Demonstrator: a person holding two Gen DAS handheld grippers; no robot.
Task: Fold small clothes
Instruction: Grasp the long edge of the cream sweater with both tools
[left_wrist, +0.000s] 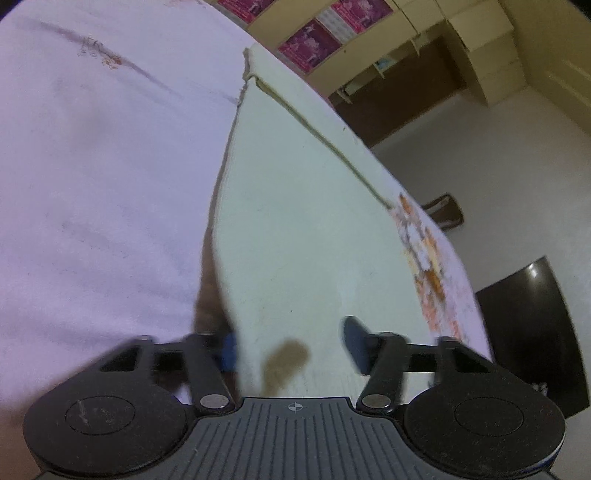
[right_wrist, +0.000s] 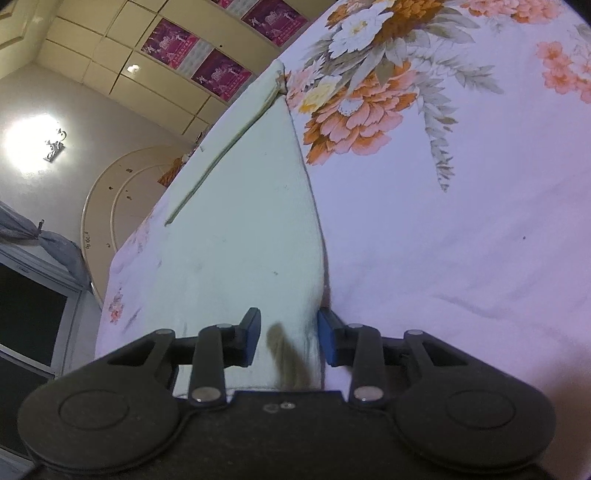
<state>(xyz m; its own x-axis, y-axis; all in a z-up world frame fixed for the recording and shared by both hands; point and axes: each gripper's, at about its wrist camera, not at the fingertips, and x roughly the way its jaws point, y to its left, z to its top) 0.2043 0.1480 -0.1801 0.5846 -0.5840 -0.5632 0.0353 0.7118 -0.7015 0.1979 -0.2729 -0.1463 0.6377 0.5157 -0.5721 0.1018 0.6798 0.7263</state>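
A pale green small garment (left_wrist: 295, 221) lies flat on a bed with a white floral sheet (left_wrist: 92, 166). It has a darker seam along one edge and a brown mark near its close corner. My left gripper (left_wrist: 291, 347) is open, its blue pads straddling the near edge of the garment. In the right wrist view the same garment (right_wrist: 251, 206) runs away from me. My right gripper (right_wrist: 290, 339) is open, its fingers on either side of the garment's near corner, close to the brown mark.
The bed's floral print (right_wrist: 369, 85) lies right of the garment. Beyond the bed edge I see a pale floor (left_wrist: 498, 166), a dark cabinet (left_wrist: 532, 332), wardrobes with pink posters (right_wrist: 207, 55) and a window (right_wrist: 26, 314).
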